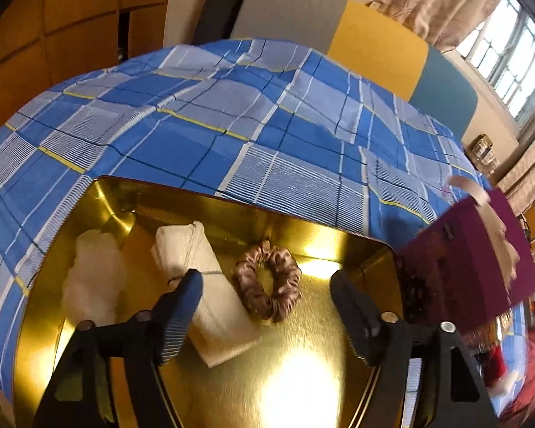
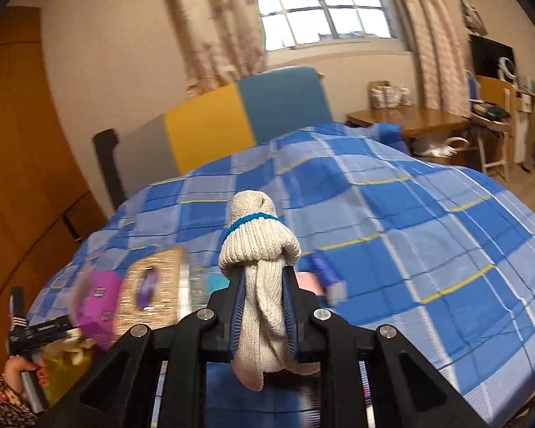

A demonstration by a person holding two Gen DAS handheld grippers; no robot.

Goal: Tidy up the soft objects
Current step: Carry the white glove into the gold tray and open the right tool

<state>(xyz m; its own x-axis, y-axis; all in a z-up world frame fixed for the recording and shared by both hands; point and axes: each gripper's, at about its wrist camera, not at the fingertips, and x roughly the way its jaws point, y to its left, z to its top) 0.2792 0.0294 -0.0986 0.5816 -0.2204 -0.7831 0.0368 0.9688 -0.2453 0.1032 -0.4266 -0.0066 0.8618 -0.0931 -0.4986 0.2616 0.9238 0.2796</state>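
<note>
Held upright in the right gripper: a rolled beige knitted glove with a blue band near its cuff, clamped tight between the blue-padded jaws, top end bulging above them, lower end hanging below. Lifted clear above the blue checked bedspread with yellow lines. Behind the glove, blurred and hard to make out: a magenta box, a glittery gold box with a purple oval, something pink partly hidden by the right finger, and a small blue item. At the lower left edge, cut off, a hand on a black handle, with a patterned sleeve beneath.

Seen from the left wrist: a shiny gold metal tin resting on the same bedspread, near rim cut off by the frame. Inside, laid side by side: a fluffy white tuft at the left, a folded white towel-like cloth in the middle, a brown satin scrunchie just beside it, possibly touching. Left gripper poised over the tin, jaws spread wide, nothing between the pads; left fingertip overlapping the cloth in view, contact impossible to tell. At the right, a dark purple box with blurred pale streaks across it, contents unreadable.
</note>
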